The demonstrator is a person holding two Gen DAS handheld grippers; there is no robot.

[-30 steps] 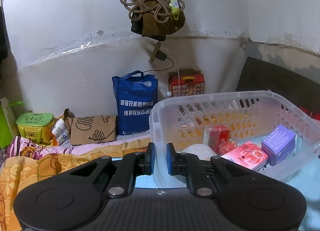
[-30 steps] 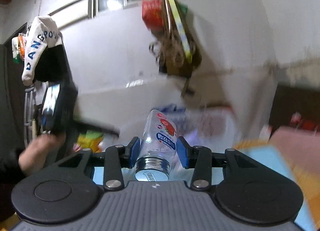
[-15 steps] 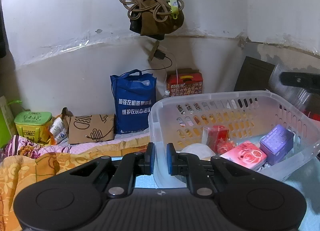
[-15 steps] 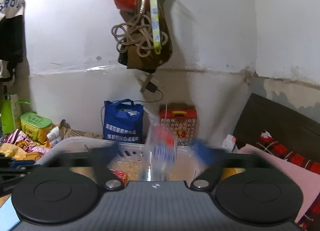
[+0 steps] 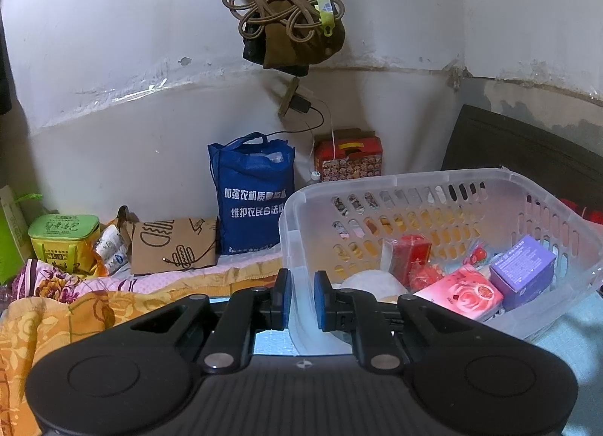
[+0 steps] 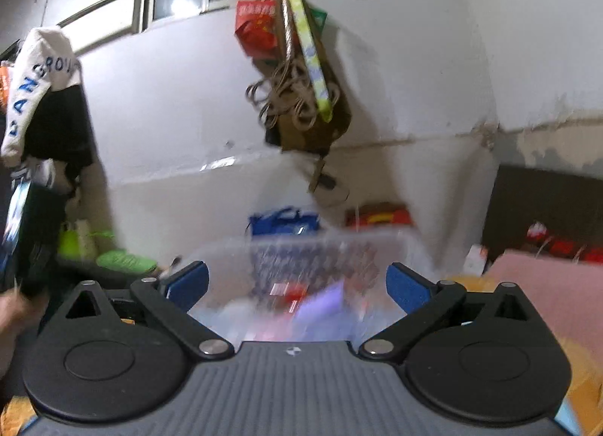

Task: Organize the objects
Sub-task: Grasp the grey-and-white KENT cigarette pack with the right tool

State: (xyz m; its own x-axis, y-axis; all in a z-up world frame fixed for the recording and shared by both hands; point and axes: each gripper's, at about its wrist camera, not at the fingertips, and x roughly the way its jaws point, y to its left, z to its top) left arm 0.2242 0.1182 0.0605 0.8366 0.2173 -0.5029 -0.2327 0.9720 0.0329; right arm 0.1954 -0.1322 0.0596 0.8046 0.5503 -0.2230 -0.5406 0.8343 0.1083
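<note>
basket: clear plastic basket (image 5: 444, 187) sits just ahead of my left gripper, to its right; blurred in right wrist view (image 6: 301, 247)
in basket: purple box (image 5: 522, 270) at right, pink rose-print pack (image 5: 461, 292) beside it, red box (image 5: 409, 255) upright near the back wall, white round thing (image 5: 371, 281) at front left; a bit of a red-and-white label (image 5: 478, 253) shows between red box and purple box, can't tell what it is
behind basket: blue tote bag (image 5: 252, 191) and red patterned carton (image 5: 348, 155) against the wall
left side: brown cardboard box (image 5: 173, 245), green tin (image 5: 64, 238), orange floral blanket (image 5: 45, 323) on the bed
overhead: coiled cord and brown bag (image 5: 286, 17) hang from the wall above the tote
in the way: near wall of the basket stands right in front of my left gripper tips
left gripper (image 5: 300, 294): fingers nearly together, narrow gap, nothing between them; whether they touch the basket wall, can't tell
right gripper (image 6: 297, 285): fingers spread wide, holds nothing, above and in front of the basket; view motion-blurred
</note>
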